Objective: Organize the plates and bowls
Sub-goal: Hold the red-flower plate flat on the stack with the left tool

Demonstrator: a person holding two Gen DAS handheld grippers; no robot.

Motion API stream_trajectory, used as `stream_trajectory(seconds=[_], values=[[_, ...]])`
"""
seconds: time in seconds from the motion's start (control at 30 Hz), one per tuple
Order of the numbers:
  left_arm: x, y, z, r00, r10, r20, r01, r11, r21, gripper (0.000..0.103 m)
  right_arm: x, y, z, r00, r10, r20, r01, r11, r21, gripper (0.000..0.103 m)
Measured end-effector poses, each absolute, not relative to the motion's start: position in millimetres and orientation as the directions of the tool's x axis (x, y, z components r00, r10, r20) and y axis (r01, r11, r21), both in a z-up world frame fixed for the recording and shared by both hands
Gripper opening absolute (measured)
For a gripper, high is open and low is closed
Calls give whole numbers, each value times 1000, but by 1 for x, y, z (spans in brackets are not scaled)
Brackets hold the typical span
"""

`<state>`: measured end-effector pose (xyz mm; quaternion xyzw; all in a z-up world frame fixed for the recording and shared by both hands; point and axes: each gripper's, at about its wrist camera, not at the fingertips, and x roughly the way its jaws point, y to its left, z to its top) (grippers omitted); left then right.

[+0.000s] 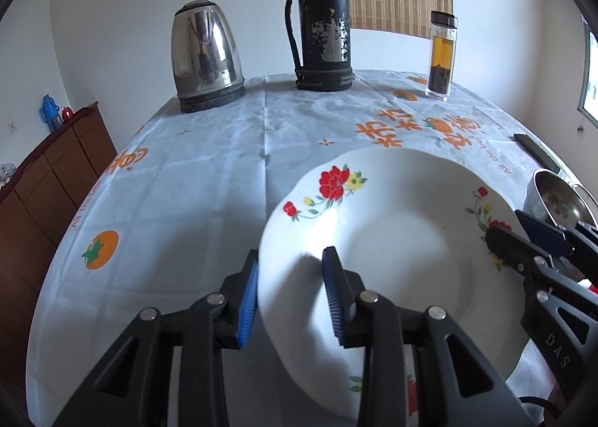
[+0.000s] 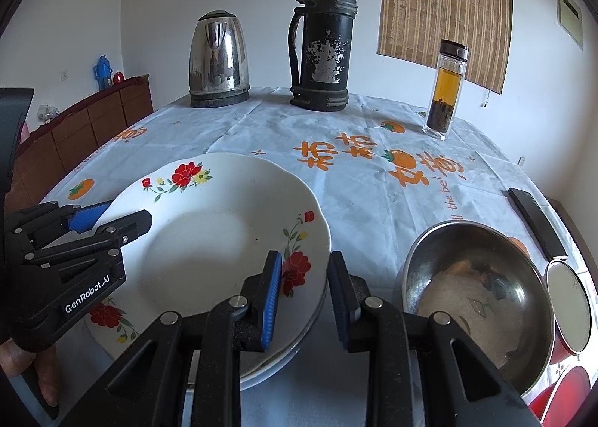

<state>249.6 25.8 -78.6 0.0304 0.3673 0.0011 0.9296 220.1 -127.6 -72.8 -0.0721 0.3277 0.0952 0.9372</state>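
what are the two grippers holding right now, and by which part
Both hold the flowered plate by its rim. The left gripper has its jaws across the left edge, the right gripper across the right edge, one jaw inside the plate and one outside.

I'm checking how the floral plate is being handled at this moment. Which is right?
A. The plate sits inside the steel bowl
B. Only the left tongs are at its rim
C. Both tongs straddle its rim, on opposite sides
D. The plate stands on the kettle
C: the left tongs straddle one edge of the floral plate and the right tongs straddle the opposite edge; the steel bowl sits apart, beside it.
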Motion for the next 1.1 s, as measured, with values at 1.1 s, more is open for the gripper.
stream_trajectory(seconds=[1.1], values=[[244,20,-73,760,39,-649,25,996,90,39,218,-125,-73,771,120,-626,-226,970,-92,34]])
